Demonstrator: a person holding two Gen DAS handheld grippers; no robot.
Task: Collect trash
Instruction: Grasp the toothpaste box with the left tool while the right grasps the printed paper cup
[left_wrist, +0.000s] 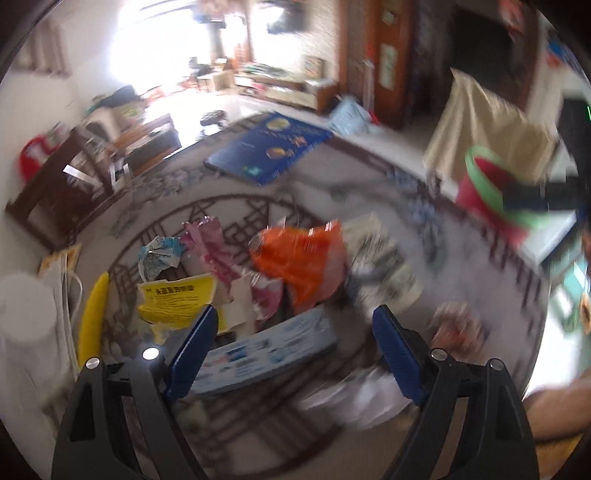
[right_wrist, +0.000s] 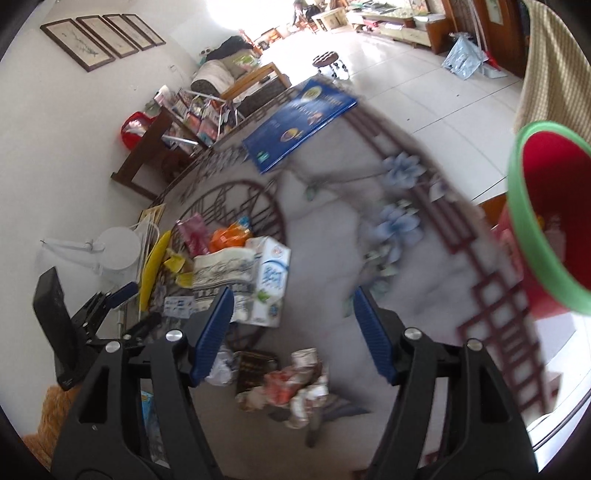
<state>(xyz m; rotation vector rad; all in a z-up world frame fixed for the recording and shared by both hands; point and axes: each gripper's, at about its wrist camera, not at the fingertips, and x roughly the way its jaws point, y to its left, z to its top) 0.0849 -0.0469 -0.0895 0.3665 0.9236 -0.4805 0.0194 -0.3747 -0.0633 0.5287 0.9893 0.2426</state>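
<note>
Trash lies scattered on a patterned carpet (right_wrist: 325, 229). In the left wrist view I see an orange plastic bag (left_wrist: 303, 258), a yellow printed sheet (left_wrist: 177, 299), a pink wrapper (left_wrist: 221, 254) and a flat blue-white box (left_wrist: 266, 354). My left gripper (left_wrist: 295, 332) is open and empty above that box. In the right wrist view a white milk carton (right_wrist: 269, 280) and a crumpled red-white wrapper (right_wrist: 291, 387) lie ahead. My right gripper (right_wrist: 293, 328) is open and empty above the carpet. A red bin with a green rim (right_wrist: 546, 218) stands at the right; it also shows in the left wrist view (left_wrist: 491, 195).
A large blue board (right_wrist: 299, 122) lies at the carpet's far edge. A dark wooden bench (right_wrist: 155, 155) and a white round stand (right_wrist: 118, 247) are at the left by the wall. A yellow strip (right_wrist: 155, 266) lies beside the trash. The left gripper (right_wrist: 110, 310) shows at lower left.
</note>
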